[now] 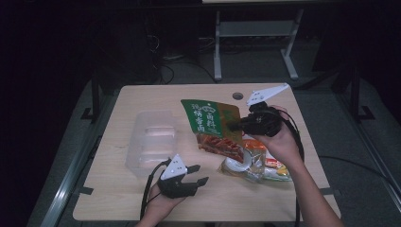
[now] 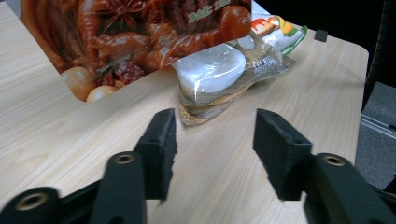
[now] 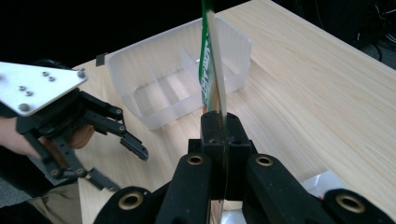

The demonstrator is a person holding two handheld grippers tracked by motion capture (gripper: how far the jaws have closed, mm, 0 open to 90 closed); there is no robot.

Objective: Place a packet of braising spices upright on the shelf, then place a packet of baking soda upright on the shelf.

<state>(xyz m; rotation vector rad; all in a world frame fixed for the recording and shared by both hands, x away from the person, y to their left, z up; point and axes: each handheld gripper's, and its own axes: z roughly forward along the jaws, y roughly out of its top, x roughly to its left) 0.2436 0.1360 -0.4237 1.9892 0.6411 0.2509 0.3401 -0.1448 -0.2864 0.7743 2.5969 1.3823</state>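
Observation:
My right gripper [image 1: 235, 126] [image 3: 223, 133] is shut on the edge of a green and brown food packet [image 1: 213, 126] [image 3: 208, 65] and holds it up above the table's middle. From the right gripper view I look at the packet edge-on. Its lower brown part [image 2: 135, 37] hangs in front of my left gripper [image 1: 197, 174] [image 2: 215, 140], which stands open and empty low over the front of the table. A clear packet with a white lump inside [image 2: 215, 70] lies flat just beyond the left jaws, in a small pile of packets [image 1: 255, 164].
A clear plastic box with compartments [image 1: 152, 139] [image 3: 182, 86] sits on the wooden table [image 1: 118, 189] to the left of the held packet. The left gripper [image 3: 119, 140] lies between me and the box in the right gripper view. Dark floor and a desk frame [image 1: 255, 38] lie beyond.

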